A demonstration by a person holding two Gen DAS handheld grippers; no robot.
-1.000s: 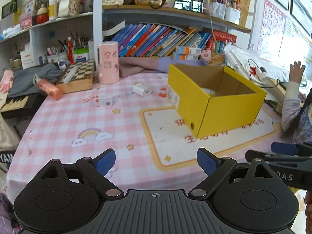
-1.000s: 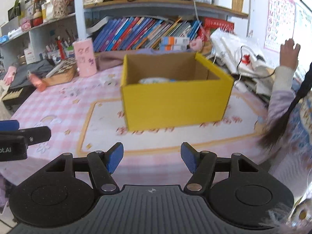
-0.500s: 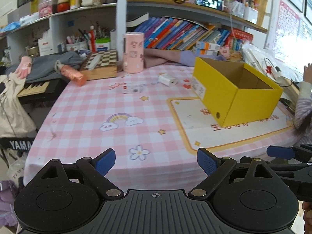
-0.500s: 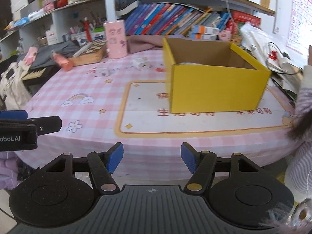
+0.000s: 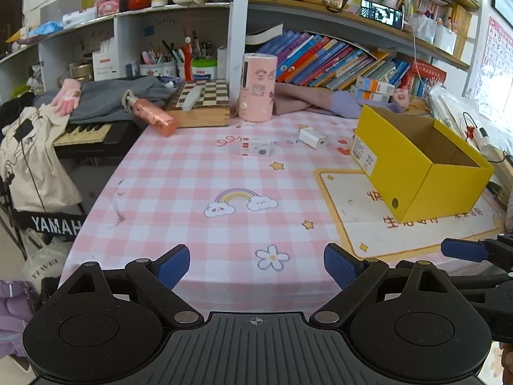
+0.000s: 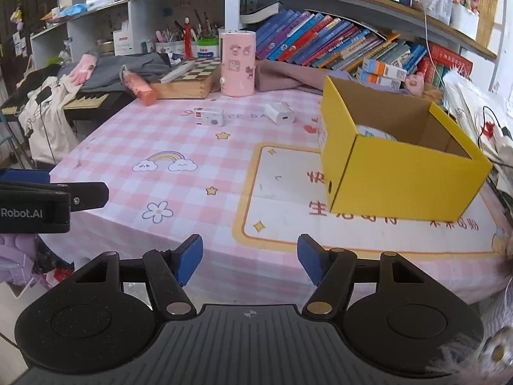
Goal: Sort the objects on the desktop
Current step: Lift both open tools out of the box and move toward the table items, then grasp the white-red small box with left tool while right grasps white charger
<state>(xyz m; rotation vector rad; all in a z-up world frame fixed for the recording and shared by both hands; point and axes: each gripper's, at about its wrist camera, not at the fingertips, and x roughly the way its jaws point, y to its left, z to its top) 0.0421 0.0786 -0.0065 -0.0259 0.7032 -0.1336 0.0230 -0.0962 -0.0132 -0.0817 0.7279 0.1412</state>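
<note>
Left gripper wide open, right gripper about half open, both empty, hovering off the near edge of the pink checked tablecloth. Two loose items far across: one small white camera-like box, one white charger block, near the open yellow cardboard box. Long reach: risk of clipping that box wall, or nudging one piece while pinching the other.

the left tool hangs with its jaws wide apart and nothing between them; the right tool beside it has jaws partly apart, also empty, both angled downward.
</note>
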